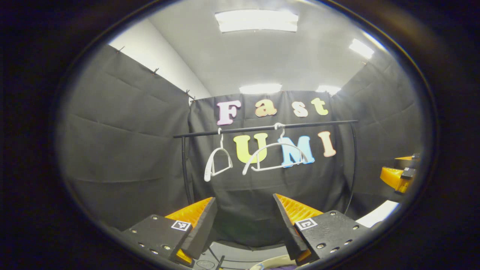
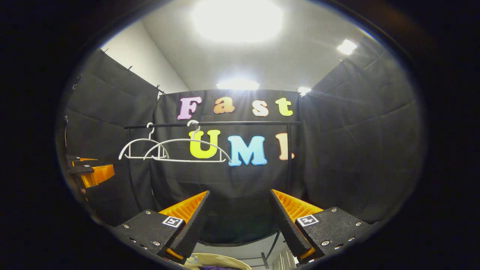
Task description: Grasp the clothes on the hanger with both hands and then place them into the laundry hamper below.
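Two bare white hangers (image 2: 187, 150) on rail (image 2: 243, 123)

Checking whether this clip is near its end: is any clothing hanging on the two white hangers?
No: in the left gripper view both white hangers hang bare on the black rail.

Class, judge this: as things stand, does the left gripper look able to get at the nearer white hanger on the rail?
Probably yes. The left gripper is open and holds nothing, and the bare white hanger hangs on the rail ahead, nothing between them.
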A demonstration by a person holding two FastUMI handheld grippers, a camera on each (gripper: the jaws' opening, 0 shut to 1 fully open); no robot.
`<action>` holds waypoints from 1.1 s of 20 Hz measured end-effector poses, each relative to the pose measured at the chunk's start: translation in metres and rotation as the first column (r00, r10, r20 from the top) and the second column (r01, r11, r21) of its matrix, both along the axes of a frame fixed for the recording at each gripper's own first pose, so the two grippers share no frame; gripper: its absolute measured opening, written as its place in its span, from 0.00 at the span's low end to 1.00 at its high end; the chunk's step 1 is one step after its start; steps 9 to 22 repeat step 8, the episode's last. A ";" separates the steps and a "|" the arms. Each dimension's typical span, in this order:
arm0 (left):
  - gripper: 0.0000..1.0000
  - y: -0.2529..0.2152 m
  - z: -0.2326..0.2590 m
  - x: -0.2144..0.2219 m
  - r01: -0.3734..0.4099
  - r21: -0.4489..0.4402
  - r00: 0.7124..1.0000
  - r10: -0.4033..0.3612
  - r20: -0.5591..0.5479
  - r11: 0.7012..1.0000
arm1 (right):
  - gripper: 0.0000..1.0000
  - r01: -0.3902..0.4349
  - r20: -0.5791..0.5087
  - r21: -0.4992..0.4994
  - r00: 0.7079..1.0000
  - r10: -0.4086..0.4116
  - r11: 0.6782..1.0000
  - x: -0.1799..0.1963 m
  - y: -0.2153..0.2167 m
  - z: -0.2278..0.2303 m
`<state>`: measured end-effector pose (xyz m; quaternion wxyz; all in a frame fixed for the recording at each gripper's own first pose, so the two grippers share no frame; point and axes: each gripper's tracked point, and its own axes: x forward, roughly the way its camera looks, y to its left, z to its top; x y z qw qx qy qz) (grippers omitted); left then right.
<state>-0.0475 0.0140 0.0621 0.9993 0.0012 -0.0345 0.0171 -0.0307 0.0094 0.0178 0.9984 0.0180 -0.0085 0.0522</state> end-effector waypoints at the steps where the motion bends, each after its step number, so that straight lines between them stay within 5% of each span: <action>1: 0.78 -0.001 0.002 0.000 0.001 0.002 1.000 -0.001 0.002 1.000 | 0.94 0.004 0.000 0.002 1.000 -0.004 1.000 0.001 -0.001 0.000; 5: 0.79 -0.001 0.005 -0.003 -0.004 0.018 1.000 0.003 0.009 1.000 | 0.94 0.008 -0.006 0.001 1.000 -0.008 1.000 -0.001 -0.002 -0.003; 6: 0.91 -0.001 0.003 -0.004 -0.003 0.012 1.000 0.003 0.006 1.000 | 0.94 0.007 -0.009 -0.003 1.000 -0.007 1.000 -0.001 -0.002 -0.005; 22: 0.91 -0.002 0.000 -0.004 -0.003 0.003 1.000 0.003 -0.001 1.000 | 0.94 0.006 -0.009 -0.008 1.000 -0.006 1.000 0.002 -0.001 -0.006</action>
